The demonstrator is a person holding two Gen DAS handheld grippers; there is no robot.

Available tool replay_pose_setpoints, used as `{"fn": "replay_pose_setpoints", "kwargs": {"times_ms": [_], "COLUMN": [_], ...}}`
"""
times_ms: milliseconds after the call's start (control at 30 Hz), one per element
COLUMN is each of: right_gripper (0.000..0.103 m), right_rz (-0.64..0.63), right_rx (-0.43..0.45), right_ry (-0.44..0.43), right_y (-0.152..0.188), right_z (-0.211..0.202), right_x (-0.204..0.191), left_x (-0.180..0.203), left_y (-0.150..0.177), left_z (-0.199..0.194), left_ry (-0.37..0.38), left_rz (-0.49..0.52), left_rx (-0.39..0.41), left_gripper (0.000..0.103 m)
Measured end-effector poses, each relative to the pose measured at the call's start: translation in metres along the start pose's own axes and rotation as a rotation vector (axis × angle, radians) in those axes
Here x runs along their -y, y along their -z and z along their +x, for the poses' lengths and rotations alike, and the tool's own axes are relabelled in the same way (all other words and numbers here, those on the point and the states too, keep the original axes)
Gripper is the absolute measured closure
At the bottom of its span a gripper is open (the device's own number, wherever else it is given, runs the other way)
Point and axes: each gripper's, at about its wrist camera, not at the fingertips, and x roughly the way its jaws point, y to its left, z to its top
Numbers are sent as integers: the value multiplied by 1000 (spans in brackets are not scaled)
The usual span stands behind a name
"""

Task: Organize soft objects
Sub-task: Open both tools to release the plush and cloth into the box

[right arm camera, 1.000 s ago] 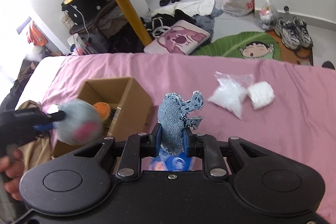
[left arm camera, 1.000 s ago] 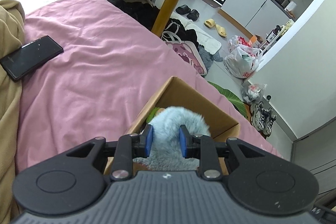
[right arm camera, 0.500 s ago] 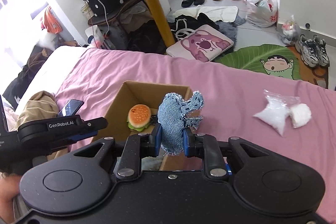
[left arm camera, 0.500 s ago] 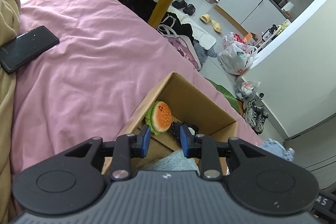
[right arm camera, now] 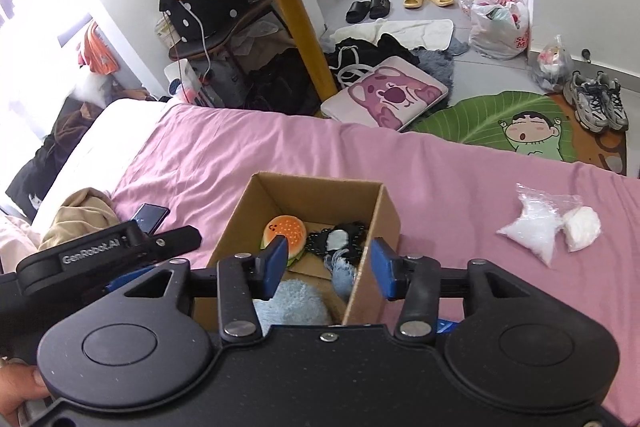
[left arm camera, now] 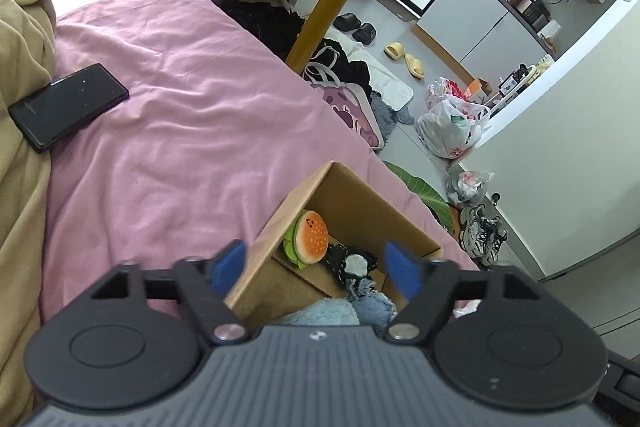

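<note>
An open cardboard box [right arm camera: 362,193] [left arm camera: 360,203] sits on the pink bed sheet. Inside lie a burger plush [right arm camera: 285,231] [left arm camera: 310,237], a black and white lacy piece [right arm camera: 338,239] [left arm camera: 354,265], a denim toy [right arm camera: 344,277] [left arm camera: 374,301] and a fluffy light blue plush [right arm camera: 294,303] [left arm camera: 324,311]. My right gripper [right arm camera: 327,263] hangs open just above the box's near end, with nothing between its fingers. My left gripper [left arm camera: 316,269] is open too, over the box's left wall. In the right wrist view the left gripper's body [right arm camera: 100,249] shows left of the box.
A black phone [left arm camera: 66,105] lies on the sheet beside a tan blanket [left arm camera: 20,187]. Two white plastic bags [right arm camera: 550,227] rest on the sheet to the right of the box. Beyond the bed edge stand a yellow-legged table [right arm camera: 296,23], floor clutter and shoes.
The left gripper let the fluffy blue plush drop into the box and opened wide. The right gripper moved over the box, opened, and the denim toy now lies inside.
</note>
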Motion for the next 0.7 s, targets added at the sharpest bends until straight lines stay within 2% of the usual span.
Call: {"fn": "replay_pose_setpoints", "kwargs": {"times_ms": [133, 233, 467, 633, 700], "right_gripper": [45, 35, 14, 9, 7], "right_rz": [-1, 8, 21, 32, 28], "right_rx": [13, 29, 53, 76, 83], "right_ry": [16, 27, 50, 41, 42], "right_y": [2, 3, 4, 7, 9], "right_z": [-11, -20, -37, -46, -47], "right_x": [11, 23, 54, 76, 83], "left_x": [10, 20, 48, 68, 77], "left_y": [2, 6, 19, 28, 33], "left_z": [-3, -6, -12, -13, -15], "left_ry": [13, -6, -20, -20, -27], "left_rz": [46, 85, 166, 209, 245], "left_rx": [-17, -29, -38, -37, -21], "left_gripper": [17, 10, 7, 6, 1]}}
